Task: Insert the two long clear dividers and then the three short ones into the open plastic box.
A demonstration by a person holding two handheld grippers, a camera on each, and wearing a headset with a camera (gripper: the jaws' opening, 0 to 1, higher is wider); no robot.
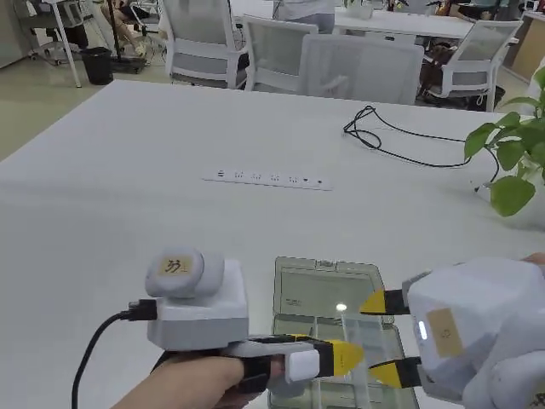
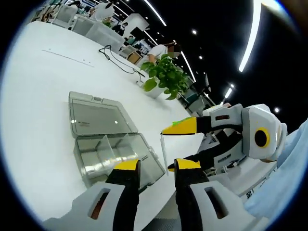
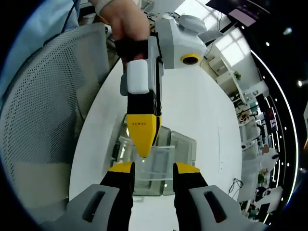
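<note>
The right claw (image 1: 381,337) is clamped across a clear divider (image 3: 155,166), one jaw on each end, holding it upright just above the open plastic box (image 2: 77,155). The left claw (image 2: 157,166) reaches in from the opposite side of the box with its jaws apart. It seems to grip nothing, and its tip is touching or very near the divider's top edge.

The plate is thin and slick, so too hard a squeeze could bow it or make it spring free. A push from the left claw could tip it askew so it misses its slots, or knock the clear walls that seem to stand in the box. Nothing holds the box, so it may slide.

The surface (image 1: 170,213) is broad, white and smooth. The lid (image 1: 328,290) lies flat just beyond the box, a power strip (image 1: 268,180) farther beyond, then a black cable (image 1: 400,141). A leafy plant (image 1: 511,162) stands to the box's far right, and office chairs (image 1: 358,68) and more tables lie behind
</note>
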